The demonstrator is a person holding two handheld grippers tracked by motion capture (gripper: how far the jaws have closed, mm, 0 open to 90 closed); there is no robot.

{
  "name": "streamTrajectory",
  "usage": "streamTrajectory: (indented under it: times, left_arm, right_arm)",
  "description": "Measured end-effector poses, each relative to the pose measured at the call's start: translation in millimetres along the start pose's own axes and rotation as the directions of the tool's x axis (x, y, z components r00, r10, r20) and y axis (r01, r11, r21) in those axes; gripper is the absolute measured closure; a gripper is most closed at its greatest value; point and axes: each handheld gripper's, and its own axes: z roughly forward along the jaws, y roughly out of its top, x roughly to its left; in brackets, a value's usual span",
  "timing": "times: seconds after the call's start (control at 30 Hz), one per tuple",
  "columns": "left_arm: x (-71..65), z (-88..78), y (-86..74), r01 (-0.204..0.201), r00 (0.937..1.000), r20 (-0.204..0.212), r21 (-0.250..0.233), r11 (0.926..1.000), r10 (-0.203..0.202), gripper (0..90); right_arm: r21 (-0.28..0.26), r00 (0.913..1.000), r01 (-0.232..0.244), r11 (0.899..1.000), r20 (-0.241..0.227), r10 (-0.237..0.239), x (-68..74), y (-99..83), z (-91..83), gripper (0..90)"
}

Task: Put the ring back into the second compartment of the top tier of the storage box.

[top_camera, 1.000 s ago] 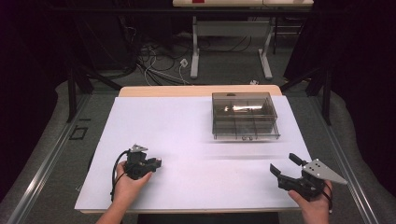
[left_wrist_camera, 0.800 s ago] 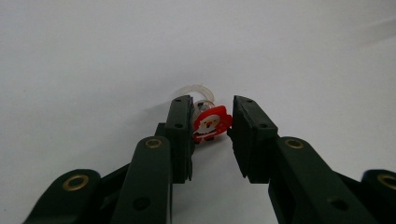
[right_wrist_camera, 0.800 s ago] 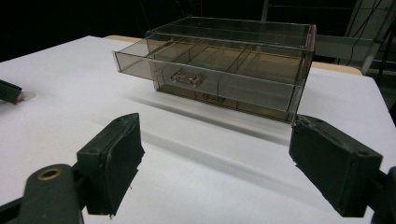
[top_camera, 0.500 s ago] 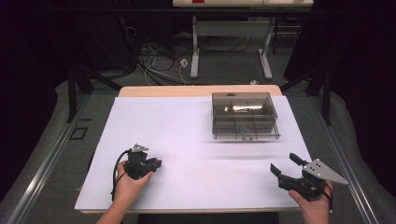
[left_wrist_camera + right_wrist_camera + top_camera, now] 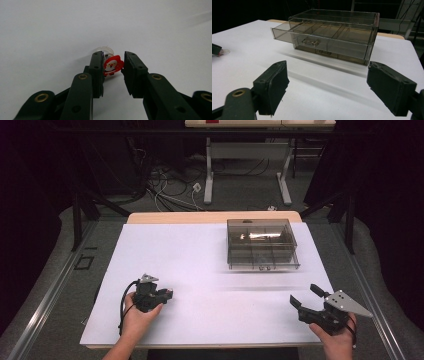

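Note:
A small red-and-white Santa figure (image 5: 113,65) with a clear piece behind it sits between the pads of my left gripper (image 5: 113,54), which is shut on it just above the white table. In the high view the left gripper (image 5: 168,294) rests at the table's front left, pointing right. My right gripper (image 5: 303,293) is at the front right, open, with nothing between its jaws (image 5: 327,75). It faces a smoky clear drawer box (image 5: 332,32) whose upper drawer is pulled out a little. The box (image 5: 261,245) stands at the back right.
The white table sheet (image 5: 200,260) covers most of a wooden top. Table legs and cables (image 5: 165,185) lie on the floor beyond the far edge. In the right gripper view the left gripper's tip (image 5: 215,49) shows at the left edge.

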Motion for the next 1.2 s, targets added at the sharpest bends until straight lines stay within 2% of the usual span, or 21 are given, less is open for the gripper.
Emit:
streamTrajectory:
  times: [0.43,0.87,1.1,1.2]
  left_arm:
    - [-1.8,-8.3,0.8,0.016,0.9995,0.027,-0.026,0.9995,-0.015,69.7]
    - [-4.0,-15.3,1.1,0.017,0.9993,0.035,-0.058,0.9982,-0.015,69.8]
    - [-5.3,-20.1,1.4,0.015,0.9993,0.035,-0.083,0.9965,-0.012,69.8]
    - [-7.6,-22.7,1.6,0.015,0.9995,0.03,-0.121,0.9926,-0.012,69.8]
  right_arm:
    - [-0.001,1.0,-0.004,1.0,-0.004,0.004,-0.3,-0.3,0.0,16.4]
    - [-0.003,0.9999,-0.009,1.0,0.004,0.009,-1.3,-0.8,-0.1,16.4]
    - [-0.003,0.9999,-0.011,1.0,0.002,0.011,-1.3,-0.8,-0.1,16.4]
    - [-0.002,0.9999,-0.012,1.0,0.002,0.012,-1.2,-0.9,0.0,16.4]
